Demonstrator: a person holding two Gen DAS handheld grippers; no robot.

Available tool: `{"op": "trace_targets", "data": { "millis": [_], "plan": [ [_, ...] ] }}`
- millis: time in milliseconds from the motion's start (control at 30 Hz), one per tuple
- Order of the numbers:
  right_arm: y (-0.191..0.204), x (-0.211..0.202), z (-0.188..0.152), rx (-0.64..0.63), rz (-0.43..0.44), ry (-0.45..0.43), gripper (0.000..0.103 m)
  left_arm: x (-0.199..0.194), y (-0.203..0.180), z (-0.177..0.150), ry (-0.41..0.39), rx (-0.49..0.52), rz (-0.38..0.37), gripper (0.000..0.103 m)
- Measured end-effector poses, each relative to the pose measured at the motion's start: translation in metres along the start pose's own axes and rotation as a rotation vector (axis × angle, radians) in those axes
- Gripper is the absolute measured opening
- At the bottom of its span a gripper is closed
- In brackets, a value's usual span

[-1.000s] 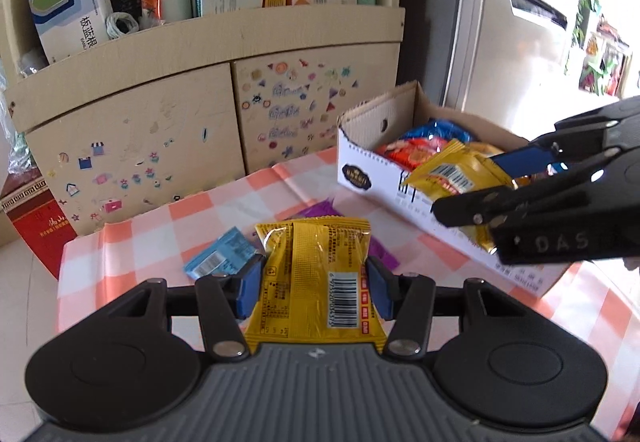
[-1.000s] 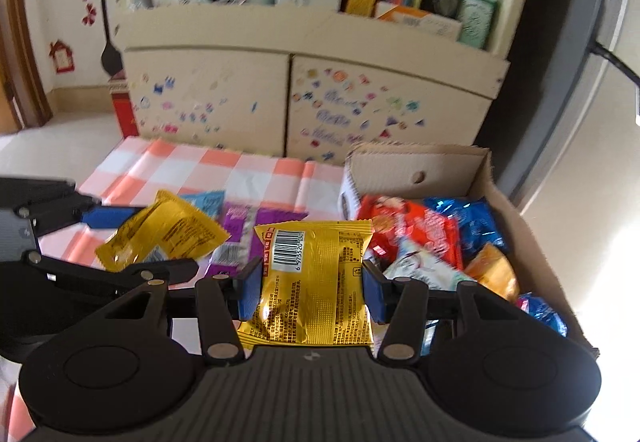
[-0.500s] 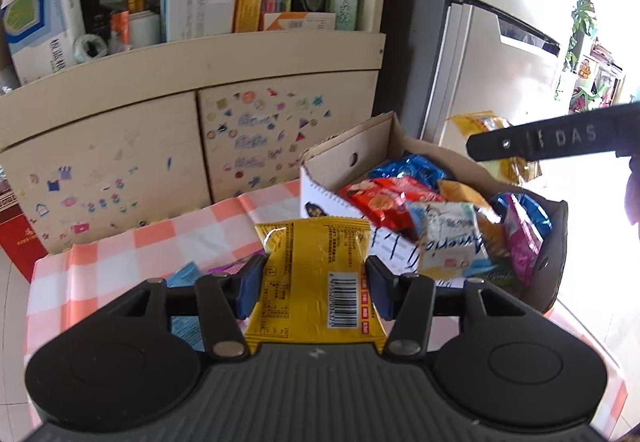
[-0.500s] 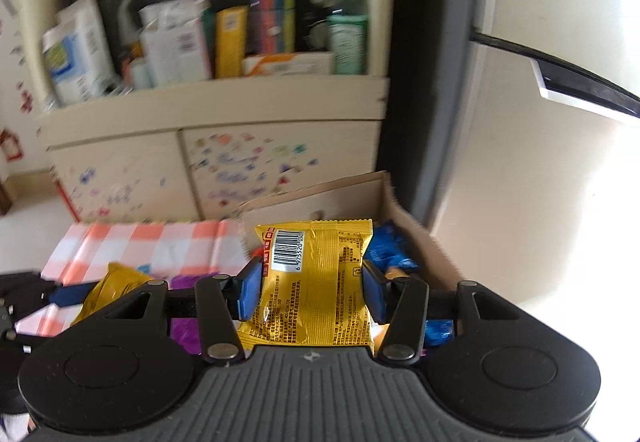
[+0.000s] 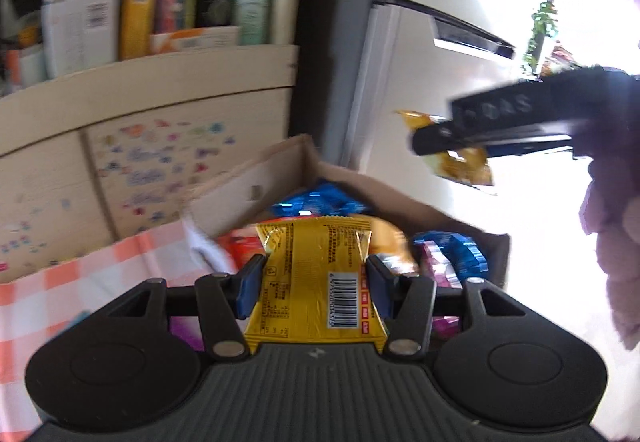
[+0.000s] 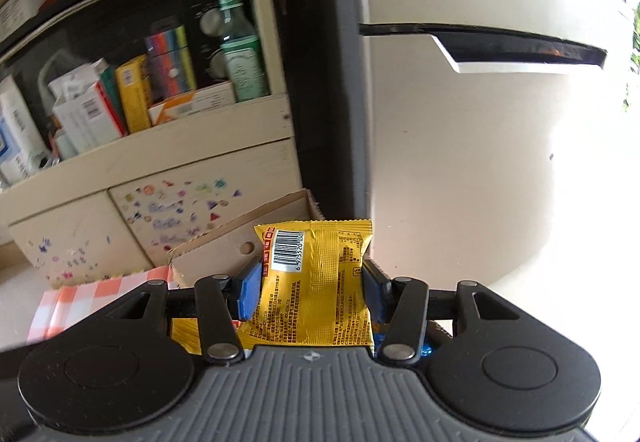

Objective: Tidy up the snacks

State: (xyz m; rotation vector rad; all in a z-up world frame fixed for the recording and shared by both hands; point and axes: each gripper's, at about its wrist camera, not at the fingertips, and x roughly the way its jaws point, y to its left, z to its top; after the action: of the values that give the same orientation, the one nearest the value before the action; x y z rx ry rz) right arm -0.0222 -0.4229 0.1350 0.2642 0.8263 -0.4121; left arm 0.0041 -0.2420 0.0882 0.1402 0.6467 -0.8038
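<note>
Right now, starting from the left, the left gripper (image 5: 316, 282) is clamped on a yellow snack packet (image 5: 320, 278), held lengthwise along its fingers directly above the cardboard box (image 5: 256, 182) of snacks on the checked tablecloth (image 5: 80, 282). Further right, the right gripper (image 6: 312, 288) pinches its own yellow packet (image 6: 316, 282) beyond the box's far corner (image 6: 224, 242). Judging by that, the left hand sits nearer the drop.

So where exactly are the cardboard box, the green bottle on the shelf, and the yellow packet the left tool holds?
cardboard box (image 5: 256, 182): left wrist view, on its bare inner wall.
green bottle (image 6: 240, 58): right wrist view, on its label.
yellow packet (image 5: 320, 274): left wrist view, on the wrapper's middle, between the left tool's pads.
</note>
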Motion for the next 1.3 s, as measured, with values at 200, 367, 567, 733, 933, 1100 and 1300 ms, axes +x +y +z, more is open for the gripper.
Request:
{"op": "trace_targets", "data": {
  "millis": [200,367,567,733,933,1100,1300],
  "plan": [
    [-0.012,0.006,0.002,0.043,-0.004,0.012,0.058,0.026,-0.028,-0.001,0.026,-0.001,-0.082,0.054],
    [-0.019,0.009,0.001,0.095,0.017,0.034,0.065,0.028,-0.038,-0.003,0.01,0.012,-0.088,0.082],
    [-0.013,0.008,0.001,0.095,0.032,0.033,0.073,0.01,-0.036,-0.002,-0.012,0.049,-0.081,0.093],
    [-0.002,0.009,0.001,0.061,0.067,0.042,0.075,-0.002,-0.025,-0.006,0.008,0.083,-0.043,0.093],
    [0.017,0.01,-0.001,0.002,0.109,0.051,0.079,-0.017,0.005,-0.016,0.034,0.074,0.021,0.094],
    [0.035,0.012,-0.004,-0.04,0.141,0.066,0.08,-0.031,0.033,-0.025,0.05,0.056,0.075,0.094],
    [0.055,0.016,-0.009,-0.104,0.186,0.095,0.082,-0.049,0.069,-0.033,0.065,0.04,0.13,0.094]
  ]
}}
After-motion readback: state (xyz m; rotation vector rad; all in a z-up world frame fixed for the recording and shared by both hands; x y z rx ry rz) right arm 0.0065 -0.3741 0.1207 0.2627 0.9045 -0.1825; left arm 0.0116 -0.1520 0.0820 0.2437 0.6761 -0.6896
